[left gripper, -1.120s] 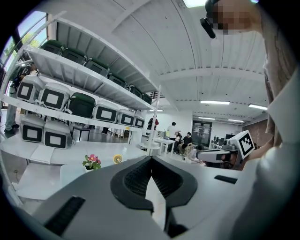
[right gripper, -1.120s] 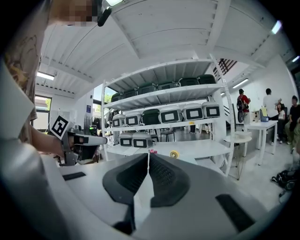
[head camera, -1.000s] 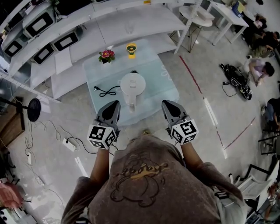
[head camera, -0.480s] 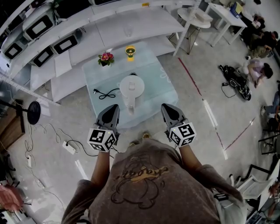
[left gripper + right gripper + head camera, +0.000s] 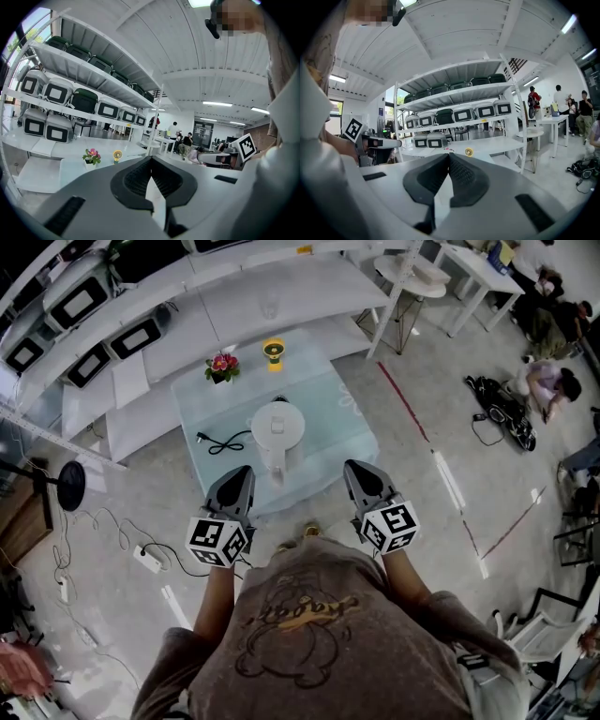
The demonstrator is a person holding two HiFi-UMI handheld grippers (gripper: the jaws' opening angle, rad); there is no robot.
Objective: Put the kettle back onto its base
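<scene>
A white kettle stands on the pale glass table, its handle toward me. A black power cord lies on the table to its left. Something dark peeks out behind the kettle; I cannot tell if it is the base. Both grippers hover at the table's near edge, apart from the kettle. My left gripper is to the kettle's lower left and my right gripper to its lower right. Each one is shut with nothing between its jaws. The kettle is hidden in both gripper views.
A small flower pot and a yellow mini fan stand at the table's far edge. White shelving with cases runs behind. A power strip and cables lie on the floor left; people sit far right.
Neither gripper nor the kettle has moved. Only the head view has drifted a little, so the table sits slightly higher in the frame.
</scene>
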